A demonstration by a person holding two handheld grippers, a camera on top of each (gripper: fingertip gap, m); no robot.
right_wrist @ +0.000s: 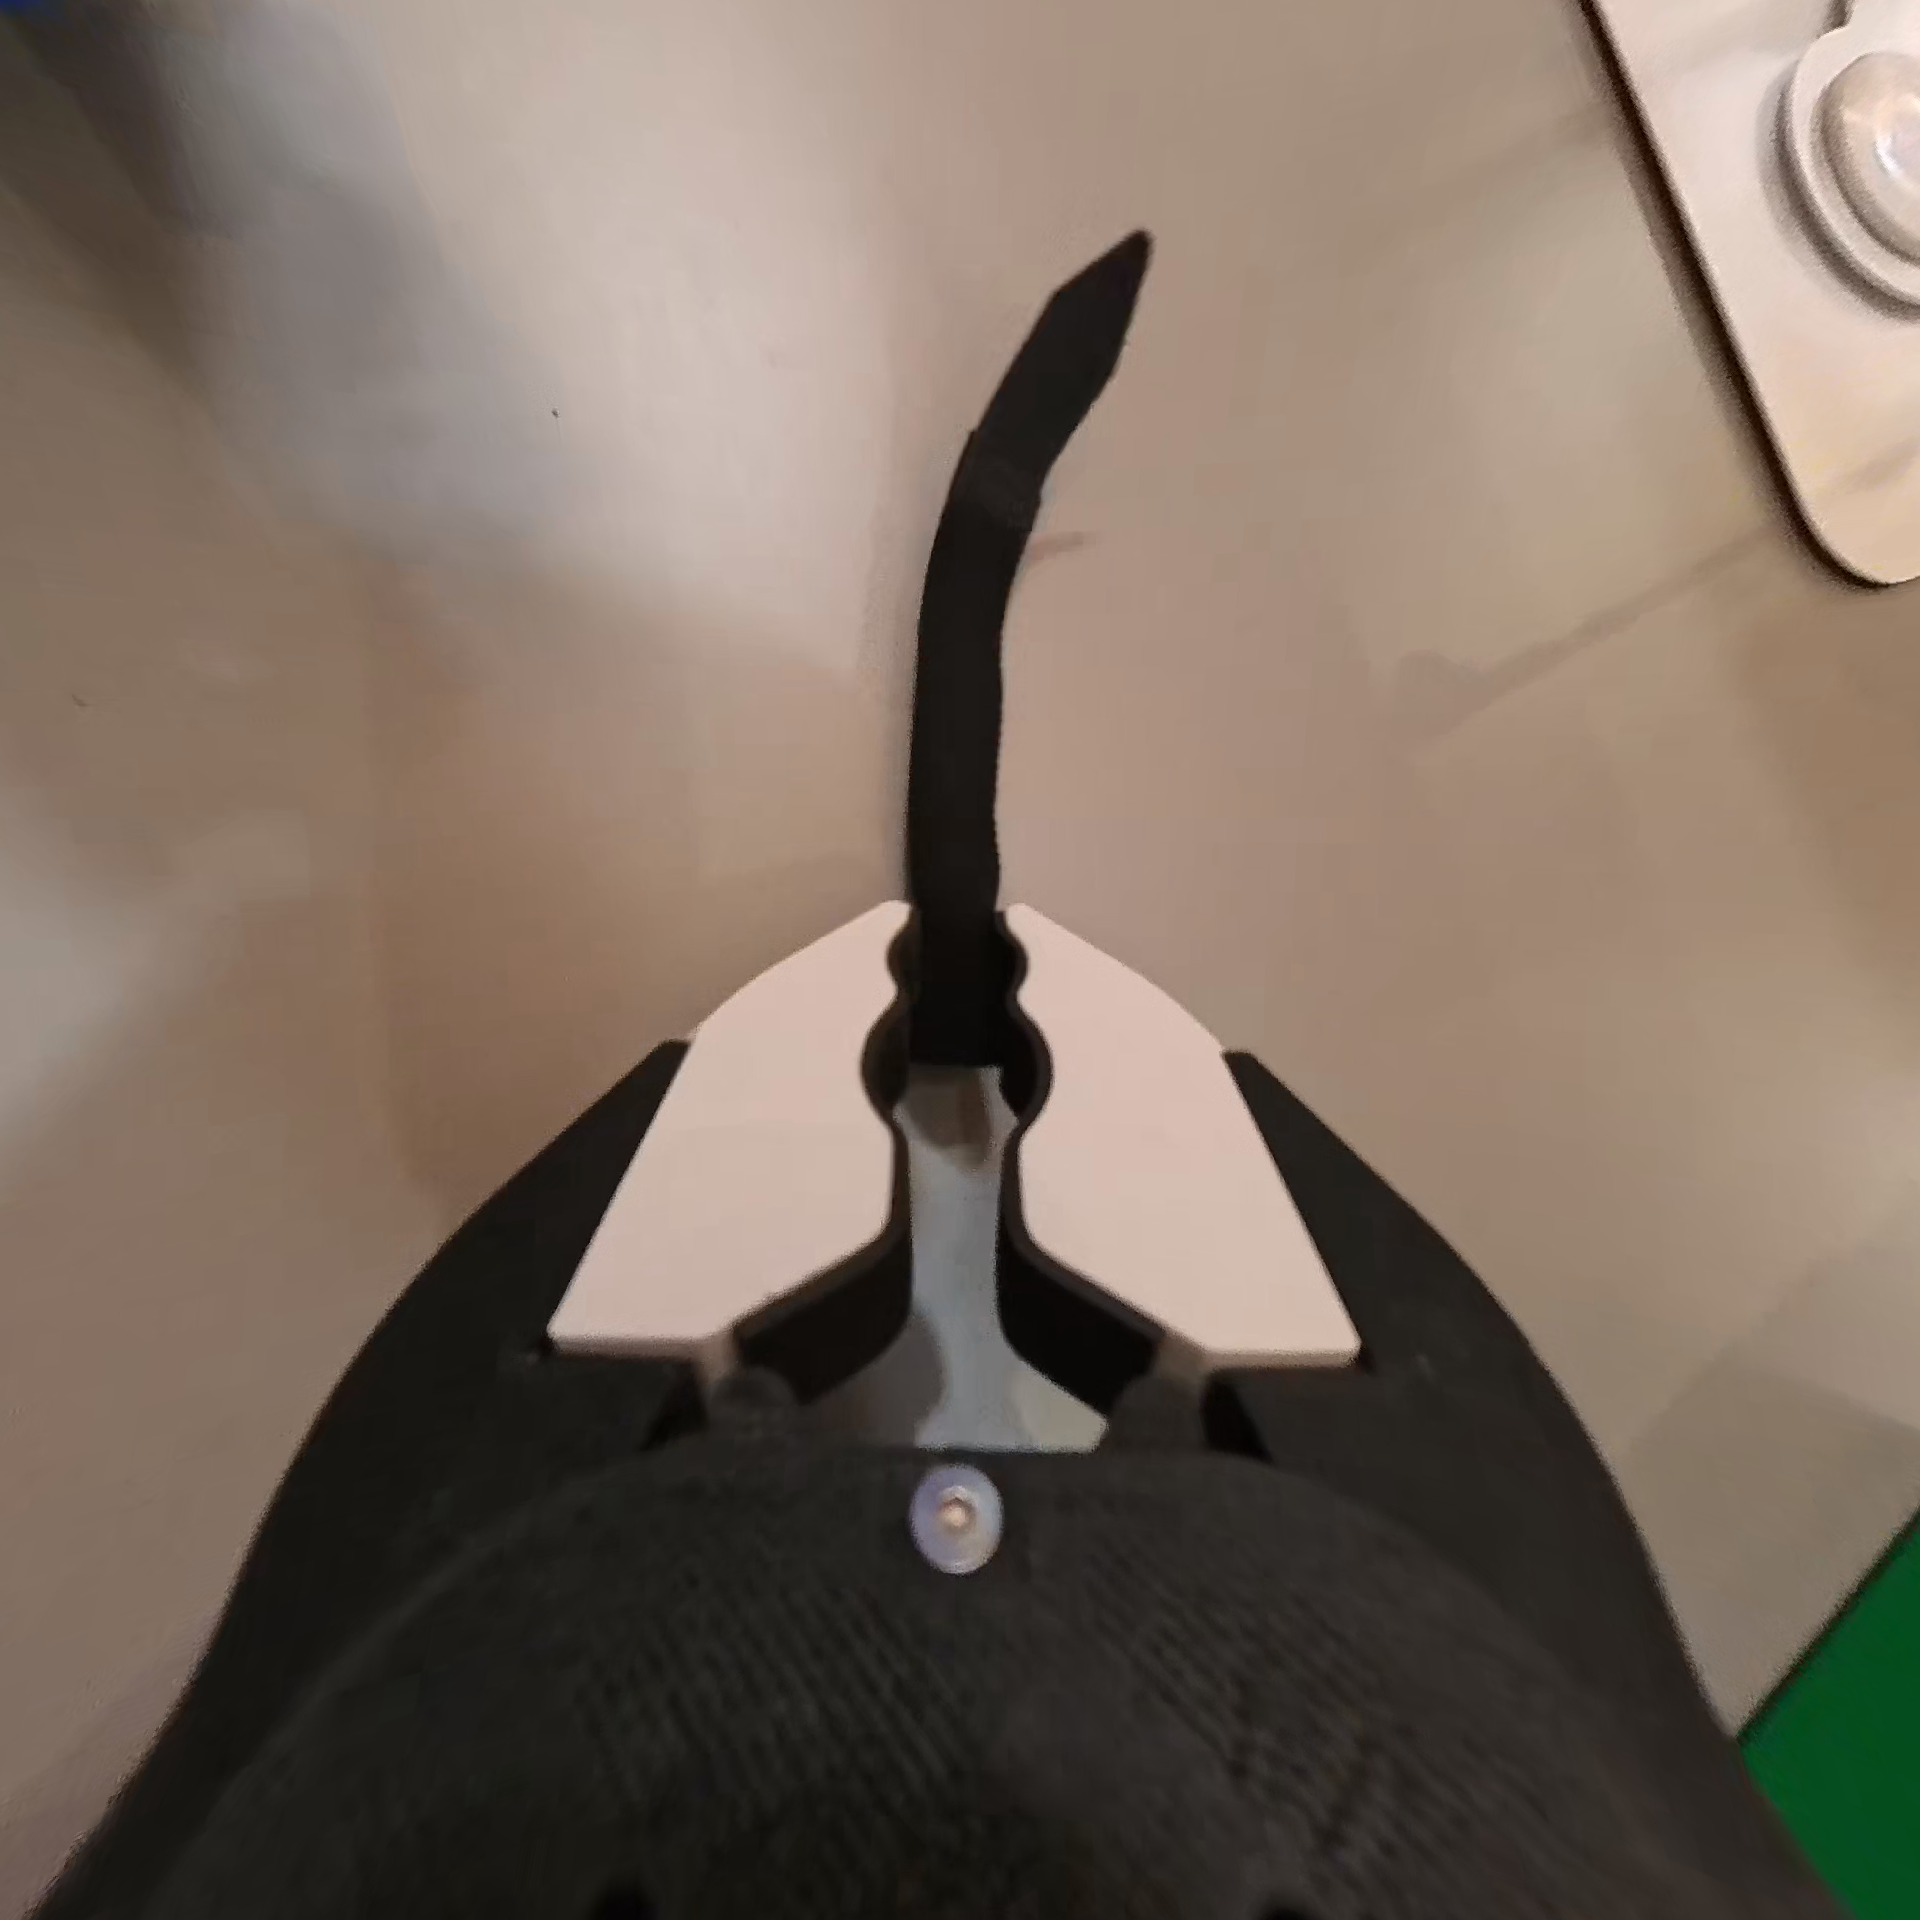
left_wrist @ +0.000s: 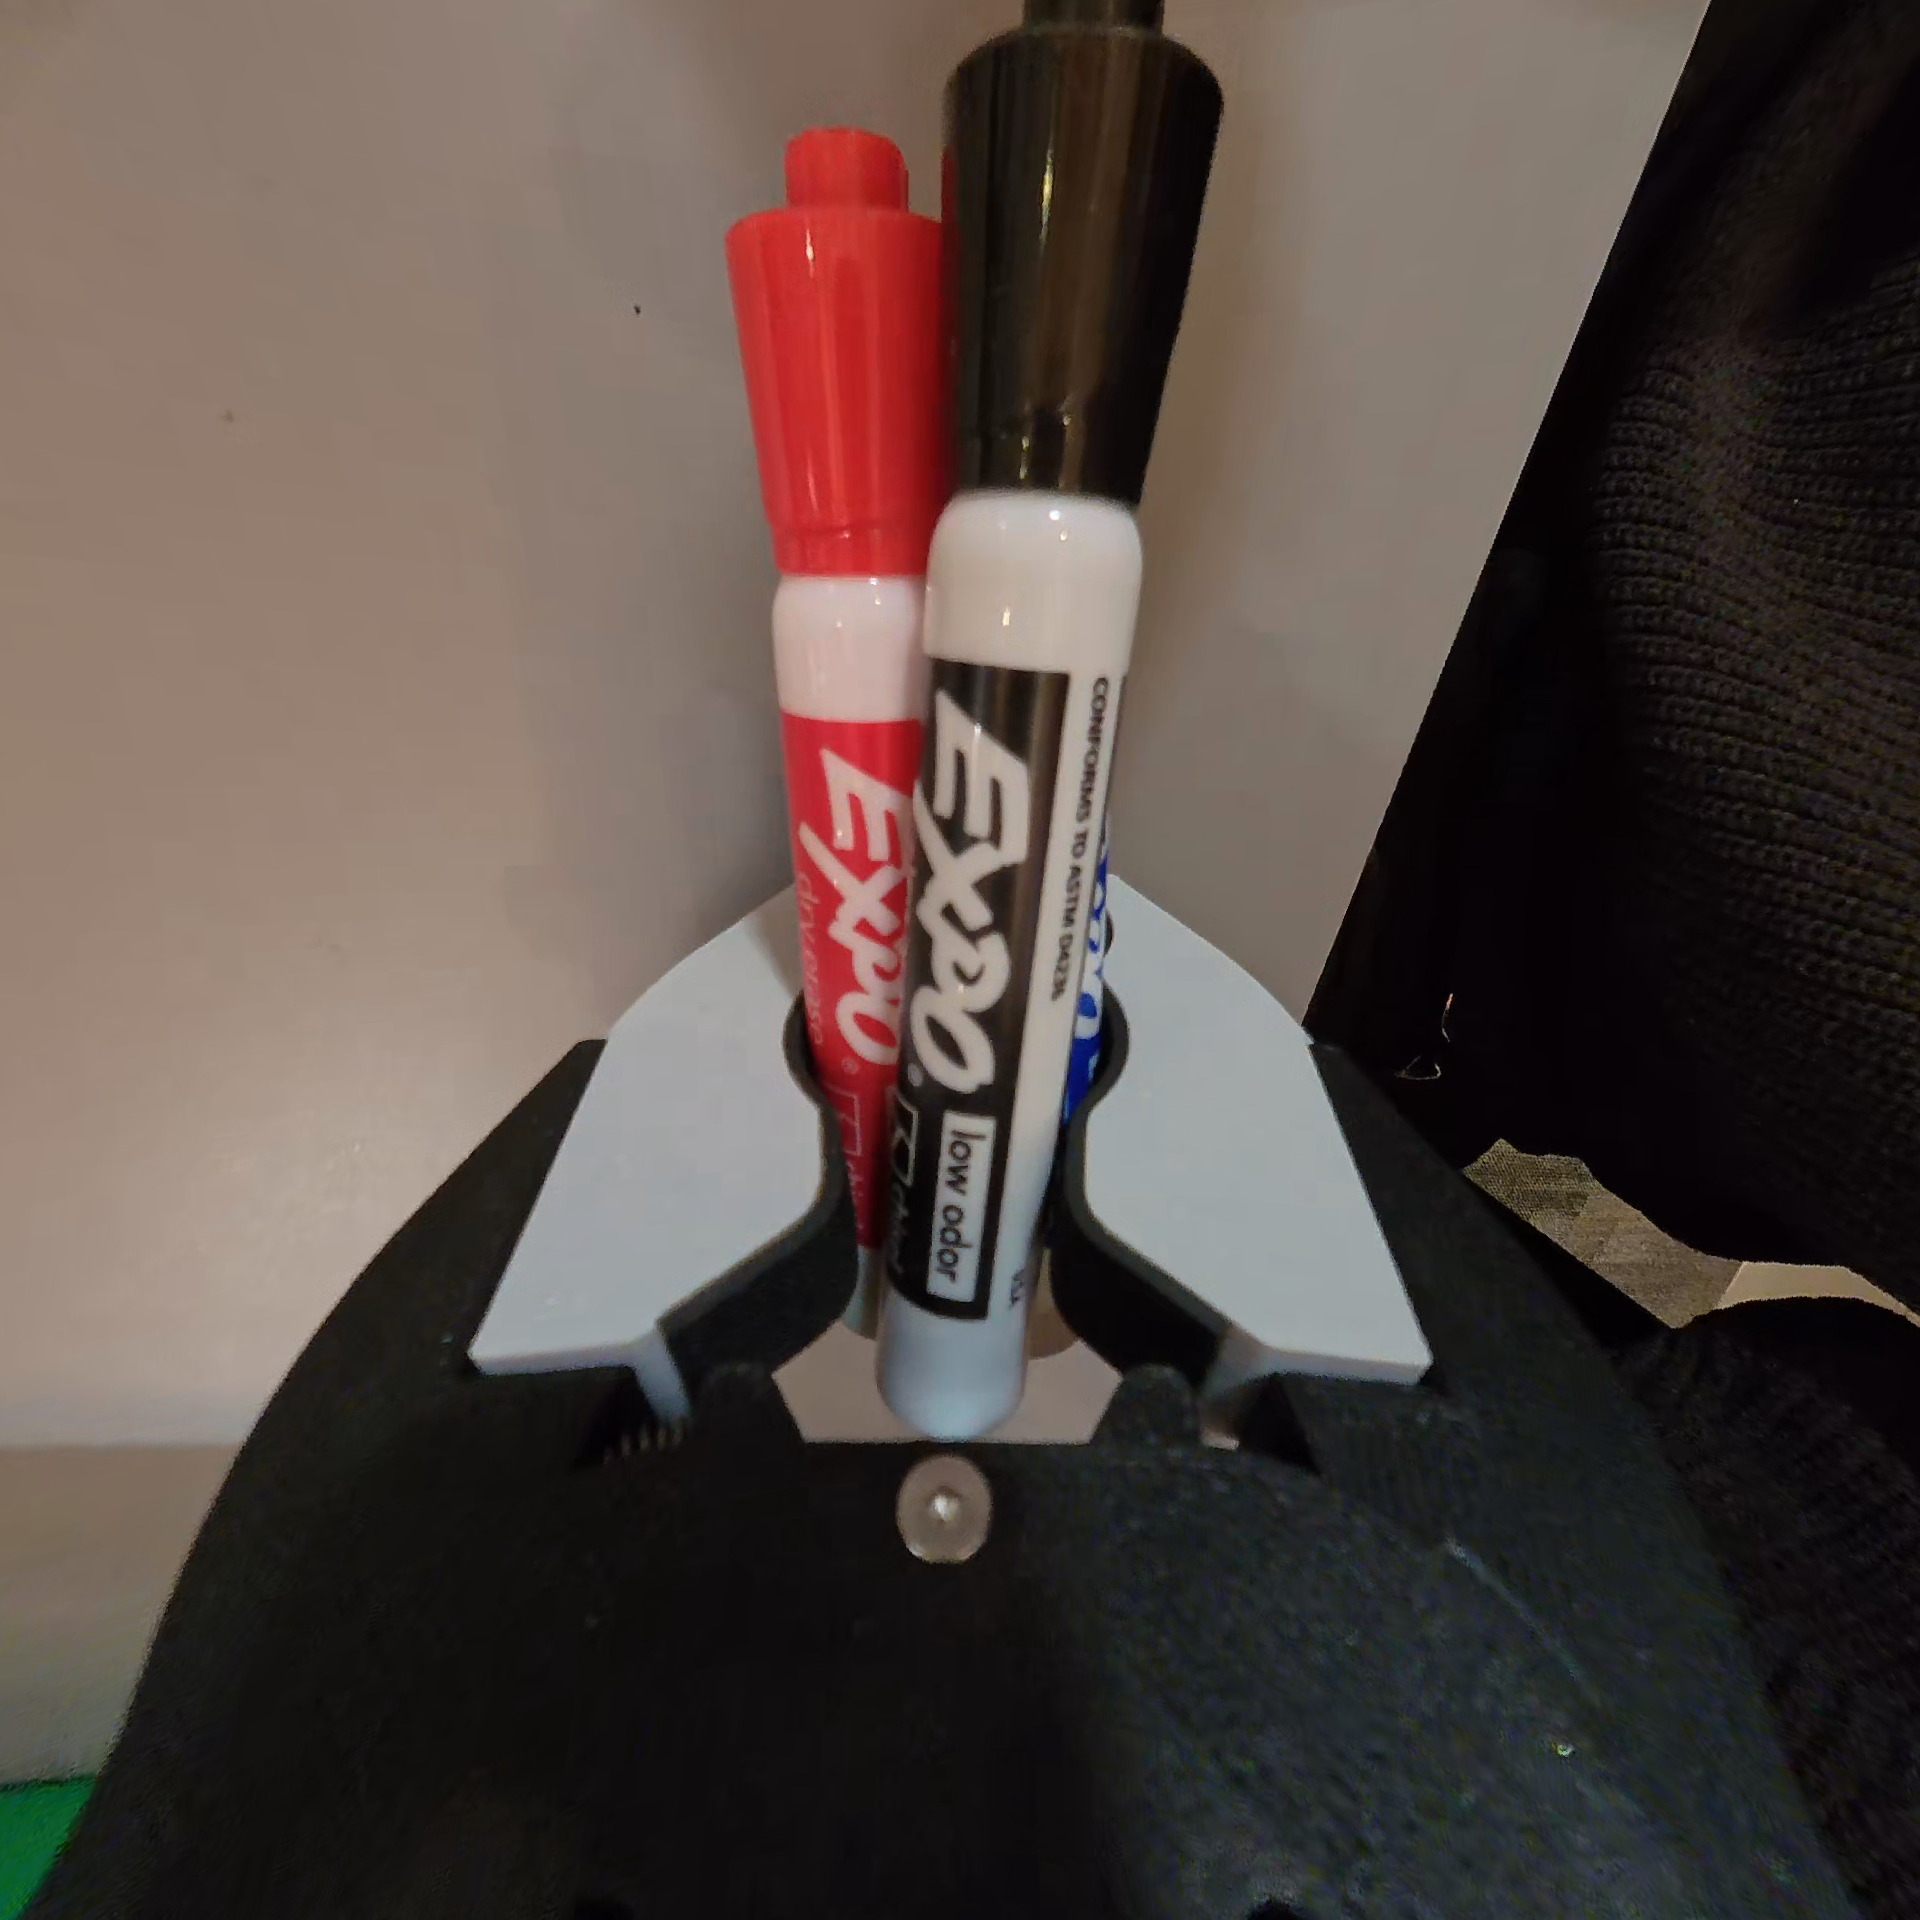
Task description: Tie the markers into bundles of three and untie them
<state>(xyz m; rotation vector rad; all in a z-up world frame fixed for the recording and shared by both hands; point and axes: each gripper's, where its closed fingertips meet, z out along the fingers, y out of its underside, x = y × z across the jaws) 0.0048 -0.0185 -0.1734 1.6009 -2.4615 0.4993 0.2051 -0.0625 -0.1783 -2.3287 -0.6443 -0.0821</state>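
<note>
Clamping red marker, black marker and blue marker, the left gripper; right gripper jaws pinch a black strap.

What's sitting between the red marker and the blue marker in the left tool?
The black marker stands between the red marker and the blue marker, clamped in the left tool; the left wrist view shows it.

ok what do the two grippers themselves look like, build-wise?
Both match. The left gripper and the right gripper each have a rough-textured black body, two flat pale-grey fingers with black scalloped inner pads, and a silver screw centred behind the jaws. No cables, markings or sleeves show.
</note>
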